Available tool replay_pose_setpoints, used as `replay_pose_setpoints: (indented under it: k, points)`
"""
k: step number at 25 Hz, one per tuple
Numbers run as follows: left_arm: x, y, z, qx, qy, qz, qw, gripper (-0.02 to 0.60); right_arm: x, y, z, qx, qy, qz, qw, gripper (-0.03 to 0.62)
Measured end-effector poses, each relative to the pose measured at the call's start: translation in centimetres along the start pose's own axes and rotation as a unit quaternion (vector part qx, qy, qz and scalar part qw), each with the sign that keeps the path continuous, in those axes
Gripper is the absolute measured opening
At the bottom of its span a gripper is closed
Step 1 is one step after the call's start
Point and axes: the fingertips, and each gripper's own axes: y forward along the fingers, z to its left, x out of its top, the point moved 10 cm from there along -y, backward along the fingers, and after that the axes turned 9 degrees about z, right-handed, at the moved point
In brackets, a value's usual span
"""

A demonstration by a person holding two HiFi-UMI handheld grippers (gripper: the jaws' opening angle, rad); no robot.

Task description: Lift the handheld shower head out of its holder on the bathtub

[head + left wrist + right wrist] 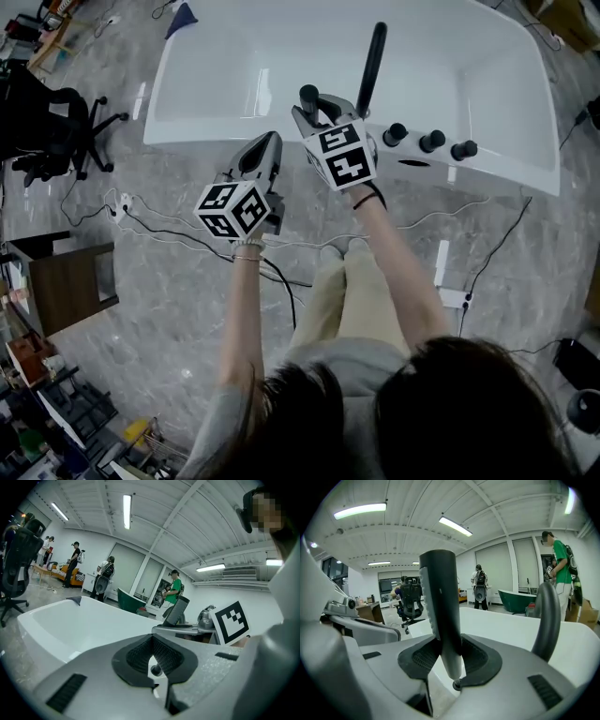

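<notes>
Lifting is under way: the right tongs (450, 660) are clenched on the handle of the shower head (373, 66), upright above the bathtub's (216, 136) near rim. Next comes a straight upward pull, I judge. The left tongs (153, 656) are closed on nothing, outside that rim. The bathtub holds 0 visible items.

No legible txt, nos., brands or signs in any view; only b/w square code patterns, no letters, on the left marker cube (234, 208) & the right marker cube (339, 155).
</notes>
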Motion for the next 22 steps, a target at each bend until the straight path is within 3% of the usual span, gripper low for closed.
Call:
replay_pose_setpoints:
  k: [22]
  points:
    - [5.8, -5.3, -6.1, -0.024, 0.034, -0.042, 0.9983, 0.006, 6.4, -10.0, 1.9, 0.028, -0.023, -0.043, 0.998, 0.132]
